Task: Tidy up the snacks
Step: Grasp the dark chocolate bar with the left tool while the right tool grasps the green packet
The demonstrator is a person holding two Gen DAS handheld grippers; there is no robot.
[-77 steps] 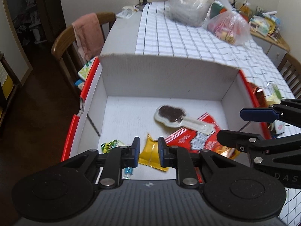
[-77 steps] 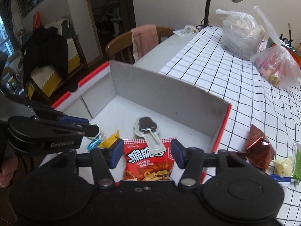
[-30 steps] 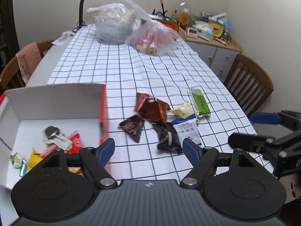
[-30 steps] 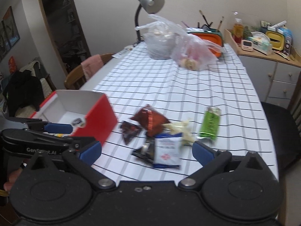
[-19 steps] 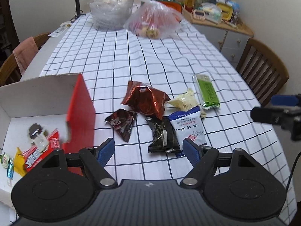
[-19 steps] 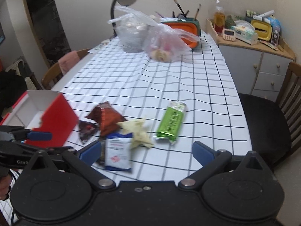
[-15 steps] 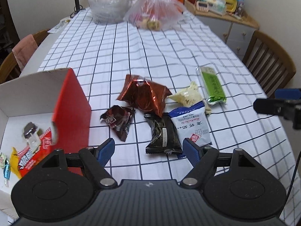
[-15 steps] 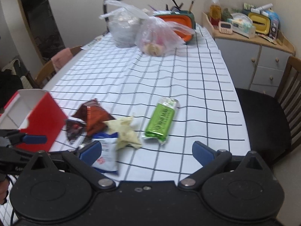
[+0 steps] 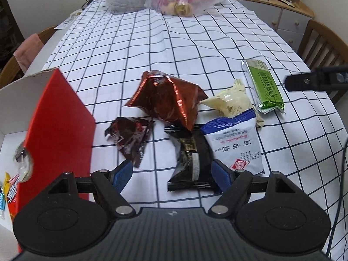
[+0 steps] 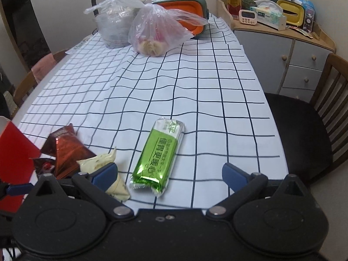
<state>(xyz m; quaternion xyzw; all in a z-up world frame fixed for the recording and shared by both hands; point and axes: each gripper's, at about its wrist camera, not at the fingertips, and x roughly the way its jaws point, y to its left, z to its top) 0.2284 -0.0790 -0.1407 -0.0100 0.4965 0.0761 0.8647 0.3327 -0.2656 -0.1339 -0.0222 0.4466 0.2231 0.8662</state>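
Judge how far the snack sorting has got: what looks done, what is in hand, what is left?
Done: a few snacks already lie in the red box. In hand: nothing; the left gripper is open over the black packet, and the right gripper is open near the green bar. Left: those two, plus the copper bag, dark red packet, cream packet and white-blue packet, all on the tablecloth.
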